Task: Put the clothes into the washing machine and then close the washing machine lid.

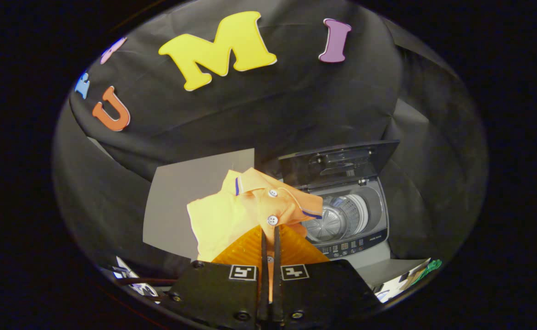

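Observation:
My gripper (270, 231) is shut on an orange polo shirt (245, 208), pinching the cloth by its button placket. The shirt hangs lifted in front of the fingers (264, 243), collar and two white buttons showing. Beyond it and to the right stands the grey top-load washing machine (369, 220). Its dark lid (341, 160) is raised upright at the back, and the silver drum (337, 220) lies open below it. Part of the drum's left side is hidden by the shirt.
A grey tabletop (181, 197) lies behind and left of the shirt. The machine's control panel (353, 247) faces me along its front edge. Papers and small items (133, 277) sit low on the left, and more clutter (410, 277) low on the right.

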`<state>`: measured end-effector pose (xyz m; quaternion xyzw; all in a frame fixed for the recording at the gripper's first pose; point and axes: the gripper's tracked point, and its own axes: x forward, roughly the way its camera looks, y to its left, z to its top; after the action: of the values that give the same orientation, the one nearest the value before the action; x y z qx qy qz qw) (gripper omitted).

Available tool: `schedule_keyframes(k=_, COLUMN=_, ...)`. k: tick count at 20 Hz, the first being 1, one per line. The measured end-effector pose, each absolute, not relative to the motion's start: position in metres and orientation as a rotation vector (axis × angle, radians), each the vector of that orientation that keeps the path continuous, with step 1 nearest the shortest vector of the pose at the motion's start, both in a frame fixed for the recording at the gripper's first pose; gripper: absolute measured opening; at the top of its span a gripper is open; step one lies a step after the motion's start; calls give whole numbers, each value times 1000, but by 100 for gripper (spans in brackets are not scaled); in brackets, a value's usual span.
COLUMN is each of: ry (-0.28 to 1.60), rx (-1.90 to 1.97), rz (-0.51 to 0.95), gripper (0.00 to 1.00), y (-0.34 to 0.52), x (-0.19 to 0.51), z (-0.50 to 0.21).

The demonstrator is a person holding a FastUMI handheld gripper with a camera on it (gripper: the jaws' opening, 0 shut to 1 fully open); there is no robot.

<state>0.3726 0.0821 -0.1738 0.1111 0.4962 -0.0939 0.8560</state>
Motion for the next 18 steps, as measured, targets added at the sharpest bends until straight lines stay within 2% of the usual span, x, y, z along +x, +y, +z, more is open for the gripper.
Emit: schedule_keyframes(k=18, ry=1003, rx=205, rz=-198, gripper=6, y=-9, x=370, z=-163)
